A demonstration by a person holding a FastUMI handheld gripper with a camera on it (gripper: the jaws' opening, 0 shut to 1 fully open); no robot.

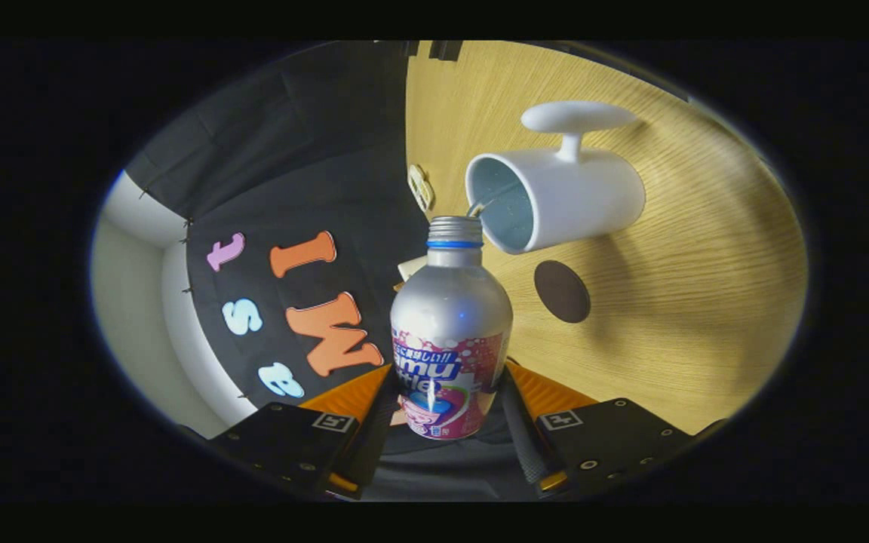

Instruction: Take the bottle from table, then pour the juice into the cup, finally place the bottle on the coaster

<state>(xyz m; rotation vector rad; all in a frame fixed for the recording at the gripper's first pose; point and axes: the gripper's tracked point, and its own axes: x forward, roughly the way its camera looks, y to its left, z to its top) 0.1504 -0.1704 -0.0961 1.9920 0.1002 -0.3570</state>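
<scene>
The tool is gripping a silver bottle by its lower body, both fingers pressing against the pink and blue label from either side, the jaws closed in only as far as the bottle's width is allowing. The whole view is rolling sideways, so the wooden bench is standing like a wall beyond the bottle and the booth's black cloth wall is filling the other side. The bottle is uncapped, a blue ring sitting under its threaded neck, and its open mouth is reaching the rim of a white cup. The cup is standing on the bench with its opening facing the bottle and its broad white handle sticking out from its side. A thin stream of liquid is passing from the mouth of the bottle over the rim and into the pale blue inside of the cup. A dark brown round coaster is lying flat on the bench just beside the cup, apart from it, with nothing resting on it. A small pale card-like item is showing at the edge of the bench where it is meeting the cloth, too small to identify
</scene>
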